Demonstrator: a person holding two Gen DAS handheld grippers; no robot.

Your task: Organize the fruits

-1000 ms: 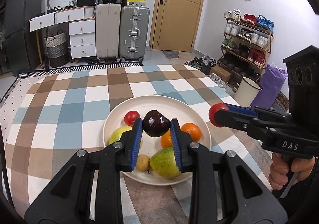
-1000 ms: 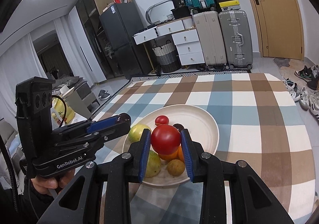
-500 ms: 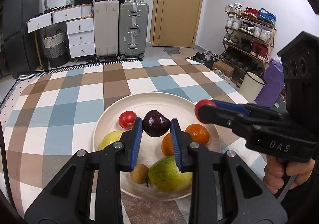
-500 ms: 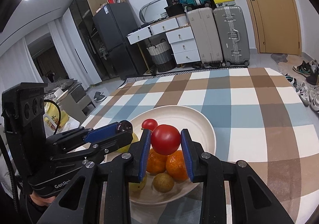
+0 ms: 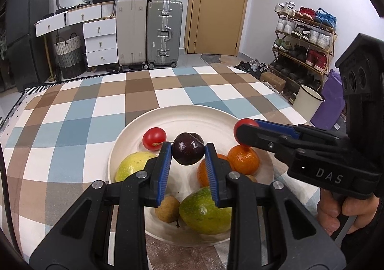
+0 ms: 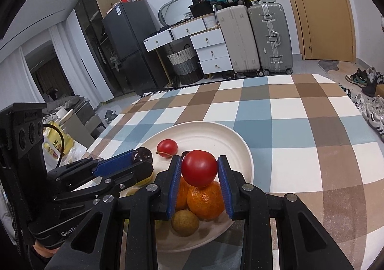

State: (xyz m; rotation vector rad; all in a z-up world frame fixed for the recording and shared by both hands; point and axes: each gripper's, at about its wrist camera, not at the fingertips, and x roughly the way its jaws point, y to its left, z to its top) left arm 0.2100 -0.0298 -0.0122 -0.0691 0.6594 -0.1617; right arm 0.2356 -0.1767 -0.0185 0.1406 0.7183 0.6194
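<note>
Now the left gripper (image 5: 188,152) pinches a dark plum (image 5: 188,151), the right gripper (image 6: 198,169) a red tomato (image 6: 199,168), above the plate (image 5: 204,113).

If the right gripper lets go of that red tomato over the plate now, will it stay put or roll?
The red tomato looks round and glossy, so it will probably roll. It sits just above an orange, a curved surface it would likely slide off. The plate has a raised rim, which should keep it in. The right gripper grips it at its widest part.

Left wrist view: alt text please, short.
Left gripper clamps a dark plum above a white plate of fruit on a checked tablecloth. Right gripper at right holds a red tomato.
</note>
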